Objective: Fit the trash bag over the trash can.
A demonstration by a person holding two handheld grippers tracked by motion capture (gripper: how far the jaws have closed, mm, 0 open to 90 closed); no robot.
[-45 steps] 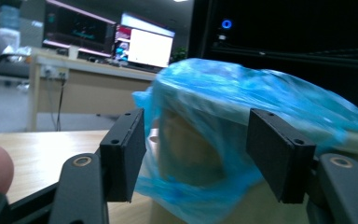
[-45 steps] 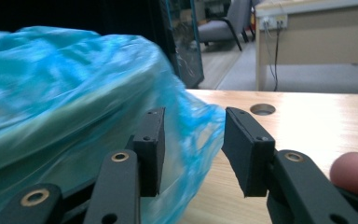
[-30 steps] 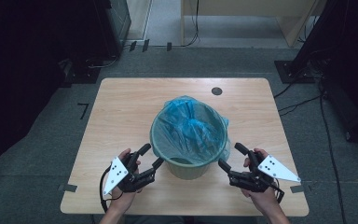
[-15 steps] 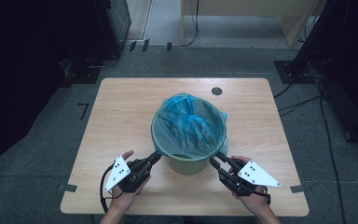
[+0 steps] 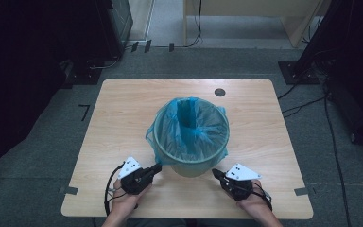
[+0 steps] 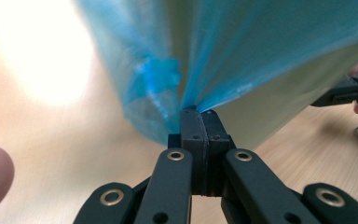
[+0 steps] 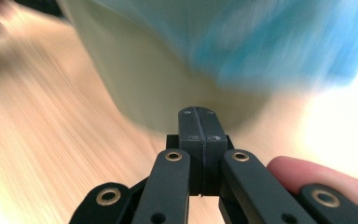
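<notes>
A pale green bin (image 5: pixel 189 166) lined with a blue bag (image 5: pixel 189 125) stands mid-table. My left gripper (image 5: pixel 158 167) lies low at the bin's near left. In the left gripper view it (image 6: pixel 200 112) is shut on a pinch of the bag's overhanging film (image 6: pixel 242 46), which fans out from the tips against the bin wall (image 6: pixel 284 107). My right gripper (image 5: pixel 215 173) is at the bin's near right. In the right gripper view it (image 7: pixel 199 111) is shut with nothing between the jaws, just short of the bin wall (image 7: pixel 140 70), below the bag's skirt (image 7: pixel 261 42).
The wooden table (image 5: pixel 123 118) has a dark round hole (image 5: pixel 220 92) at the back right. Tape strips (image 5: pixel 68 190) mark its near corners. Cables and dark equipment stand on the floor around it. The other gripper (image 6: pixel 345 91) shows at the right in the left gripper view.
Both grippers stood open beside the bin a second ago. They have since sunk toward the table, closed in on the bin's base and shut, the left one on the bag's film.
</notes>
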